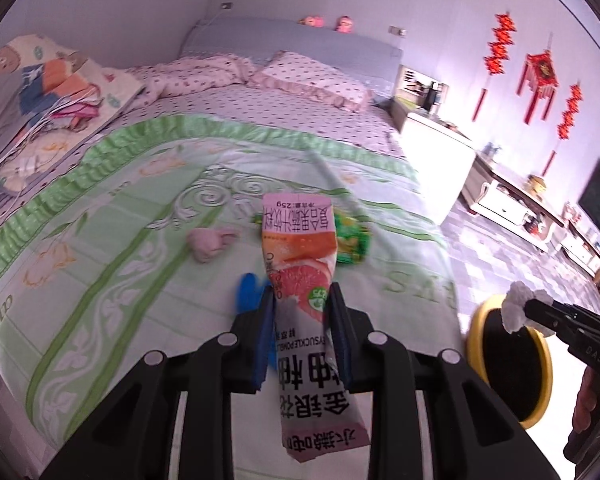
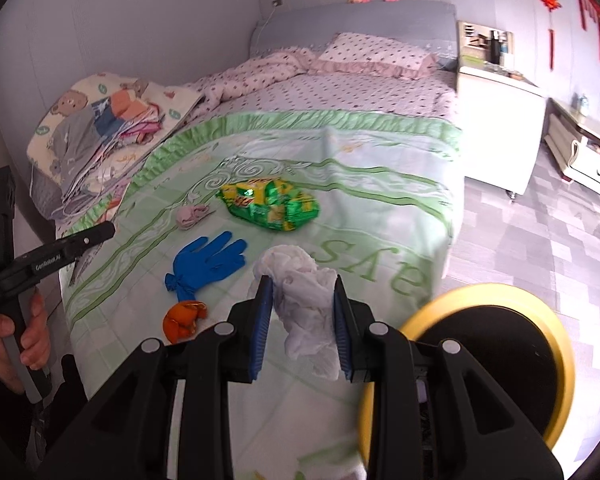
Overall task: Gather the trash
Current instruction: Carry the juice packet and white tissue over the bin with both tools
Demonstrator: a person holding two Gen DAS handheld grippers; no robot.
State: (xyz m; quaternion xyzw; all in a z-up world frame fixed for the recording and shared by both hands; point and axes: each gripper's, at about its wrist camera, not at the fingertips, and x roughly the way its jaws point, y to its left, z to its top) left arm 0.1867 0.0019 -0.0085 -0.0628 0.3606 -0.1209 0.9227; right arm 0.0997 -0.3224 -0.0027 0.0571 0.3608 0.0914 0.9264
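Both pairs of tongs are loaded, and the coming move is judged to turn on where the yellow-rimmed bin [image 2: 548,364] lies from each.

The right tongs [image 2: 300,322] are closed on a crumpled white tissue [image 2: 304,304], which is pinched between the blue pads and hangs down a little below them. In the right wrist view the bin is seen just to the right of these tongs and lower, standing off the foot of the bed [image 2: 380,184], with its dark mouth turned up. In the left wrist view the same tissue [image 1: 518,306] is seen held right at the bin's [image 1: 540,384] rim, almost over the opening. The right tongs are therefore judged the nearer, with only a short move to the right and down needed before release.

The left tongs [image 1: 300,330] are closed on a long pink juice pouch [image 1: 300,272], gripped across its middle, with its long axis pointing forward, away from the camera. From these tongs the bin lies to the right and lower, further off, so a wider swing toward it is judged necessary.

Other litter remains on the bed, away from the bin: a green snack bag [image 2: 272,204], a blue glove [image 2: 208,260], an orange peel [image 2: 184,320] and a small pink wad [image 2: 192,216].
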